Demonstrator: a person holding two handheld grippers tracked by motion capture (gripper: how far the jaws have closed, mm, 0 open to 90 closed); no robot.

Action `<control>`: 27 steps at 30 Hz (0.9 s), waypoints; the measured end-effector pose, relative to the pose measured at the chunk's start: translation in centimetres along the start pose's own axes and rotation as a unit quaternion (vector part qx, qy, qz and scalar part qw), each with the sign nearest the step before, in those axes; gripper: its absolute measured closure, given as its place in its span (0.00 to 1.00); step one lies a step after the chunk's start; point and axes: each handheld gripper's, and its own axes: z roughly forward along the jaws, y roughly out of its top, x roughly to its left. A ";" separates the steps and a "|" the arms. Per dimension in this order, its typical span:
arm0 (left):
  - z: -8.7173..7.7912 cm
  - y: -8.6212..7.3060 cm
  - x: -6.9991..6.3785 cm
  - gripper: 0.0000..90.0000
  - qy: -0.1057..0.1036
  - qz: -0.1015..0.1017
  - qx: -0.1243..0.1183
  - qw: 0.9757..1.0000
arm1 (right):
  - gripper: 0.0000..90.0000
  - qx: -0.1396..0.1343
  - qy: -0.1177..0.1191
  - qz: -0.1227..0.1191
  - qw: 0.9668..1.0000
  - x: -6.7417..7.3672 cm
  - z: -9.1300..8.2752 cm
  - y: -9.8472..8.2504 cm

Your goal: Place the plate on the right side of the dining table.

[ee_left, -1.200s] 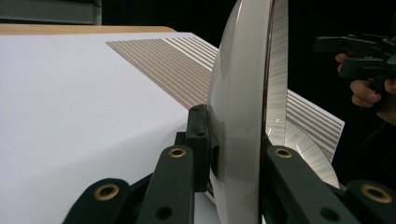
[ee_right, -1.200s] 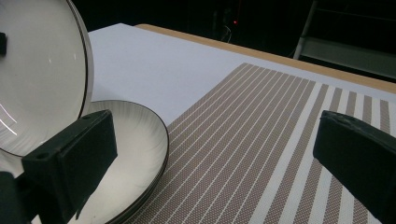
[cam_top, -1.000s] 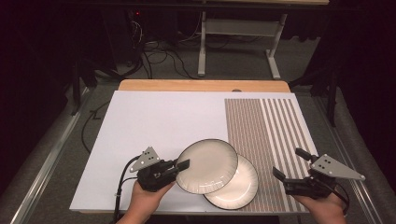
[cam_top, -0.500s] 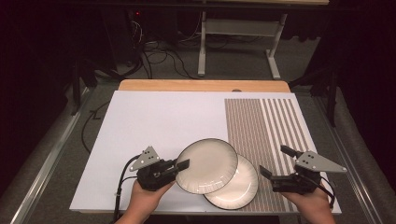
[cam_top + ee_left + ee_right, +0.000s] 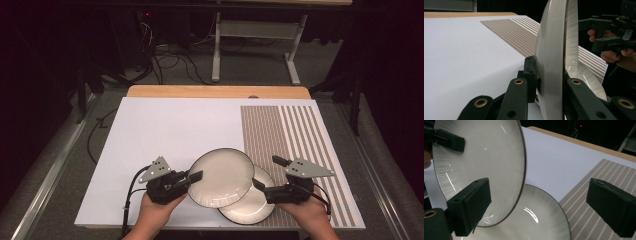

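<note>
The upper plate (image 5: 221,177) was held above the near edge of the table, overlapping the lower plate (image 5: 248,196), which lay flat half on the white sheet (image 5: 165,130) and half on the striped placemat (image 5: 287,135). The left gripper (image 5: 192,178) was clamped on the upper plate's left rim: in the left gripper view its two black jaws pressed on either face of the rim (image 5: 552,62), nearly closed, with the plate seen edge-on between them. The right gripper (image 5: 267,177) stood at the right side of both plates, jaws wide apart and holding nothing; they had just been closing a little, with one jaw in front of the upper plate's face (image 5: 481,160) and the other over the placemat (image 5: 584,220), the lower plate (image 5: 536,220) lying below between them, untouched by the pads. The left hand (image 5: 155,212) and right hand (image 5: 312,212) entered from the near edge. Beyond the sheet a wooden table edge (image 5: 215,91) showed.
</note>
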 end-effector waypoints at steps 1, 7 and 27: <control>0.0 0.0 0.0 0.87 -0.001 0.000 0.000 1.000 | 0.09 0.001 0.004 -0.002 1.000 0.2 0.4 0.1; 0.0 0.0 0.0 0.87 -0.001 0.001 0.000 1.000 | 0.12 0.013 0.017 -0.003 1.000 1.1 2.0 0.3; -0.2 -0.1 0.1 0.87 -0.001 0.001 0.001 1.000 | 0.63 0.017 0.056 0.051 0.997 1.3 3.0 -0.1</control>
